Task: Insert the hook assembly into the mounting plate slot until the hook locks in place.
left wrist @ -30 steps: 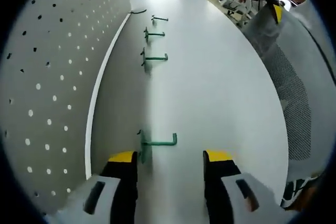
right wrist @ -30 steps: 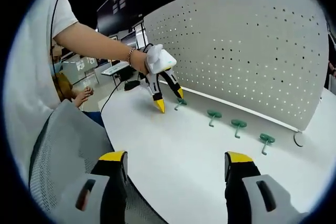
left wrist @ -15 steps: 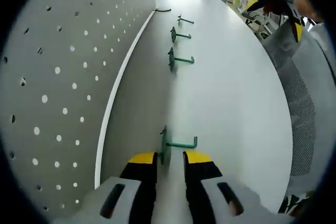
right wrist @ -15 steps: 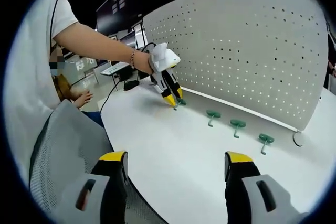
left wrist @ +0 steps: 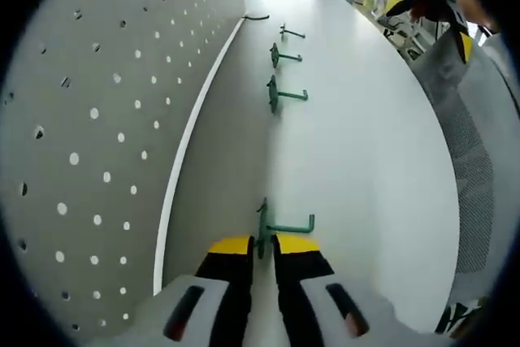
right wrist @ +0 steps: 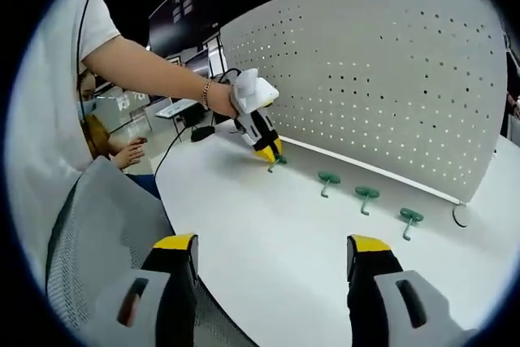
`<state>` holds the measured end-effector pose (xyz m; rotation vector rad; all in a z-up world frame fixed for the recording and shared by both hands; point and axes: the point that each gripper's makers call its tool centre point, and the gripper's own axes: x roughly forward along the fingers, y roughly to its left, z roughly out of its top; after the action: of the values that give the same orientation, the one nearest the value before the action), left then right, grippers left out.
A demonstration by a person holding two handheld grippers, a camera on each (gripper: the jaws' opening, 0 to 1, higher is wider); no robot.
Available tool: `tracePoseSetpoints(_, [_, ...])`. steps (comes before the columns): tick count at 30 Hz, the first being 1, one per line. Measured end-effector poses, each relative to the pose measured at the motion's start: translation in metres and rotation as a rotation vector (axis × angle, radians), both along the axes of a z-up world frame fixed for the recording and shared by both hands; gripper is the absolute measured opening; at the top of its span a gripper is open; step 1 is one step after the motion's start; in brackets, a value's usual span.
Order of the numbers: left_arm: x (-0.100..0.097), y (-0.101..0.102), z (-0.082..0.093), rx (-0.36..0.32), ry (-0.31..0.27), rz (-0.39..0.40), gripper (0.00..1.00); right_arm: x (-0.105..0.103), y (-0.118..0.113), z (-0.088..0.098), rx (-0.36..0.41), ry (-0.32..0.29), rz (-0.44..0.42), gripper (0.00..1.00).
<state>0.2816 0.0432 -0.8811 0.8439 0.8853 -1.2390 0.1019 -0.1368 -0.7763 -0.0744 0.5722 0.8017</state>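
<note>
Left tool (left wrist: 262,243) clenched on green hook (left wrist: 280,227), which lies on white surface (left wrist: 366,160) just beside pegboard (left wrist: 89,119). Three more hooks (left wrist: 276,95) lie in a row farther along. Right tool (right wrist: 272,251) released, hovering well apart from the hooks.

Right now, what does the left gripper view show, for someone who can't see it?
The left gripper is shut on a green metal hook lying on the white table. Three more green hooks sit beside the white pegboard.
</note>
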Motion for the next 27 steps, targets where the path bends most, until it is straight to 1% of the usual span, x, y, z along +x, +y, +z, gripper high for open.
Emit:
tracePoseSetpoints(4, [0.0009,-0.0002,0.0002,-0.005,-0.011,0.001,0.08,-0.0008,-0.0013,-0.0010,-0.005,0.002,-0.001,0.72])
tracePoseSetpoints(7, [0.0009,-0.0002,0.0003,-0.004,-0.008,0.006,0.05,-0.0011,-0.0023,-0.0019,-0.009,0.003,-0.001,0.72])
tracePoseSetpoints(21, [0.0018,0.0002,0.0007,0.001,-0.006,-0.005,0.03,-0.0010,-0.0017,-0.0040,-0.018,0.004,0.005,0.73])
tracePoseSetpoints(24, [0.0017,0.0000,0.0008,0.002,-0.013,-0.016,0.03,-0.0008,-0.0015,-0.0040,-0.017,0.004,0.005,0.73])
tracePoseSetpoints(27, [0.0023,0.0006,0.0012,-0.016,-0.017,-0.001,0.03,-0.0006,-0.0015,-0.0039,-0.015,0.005,0.006,0.73])
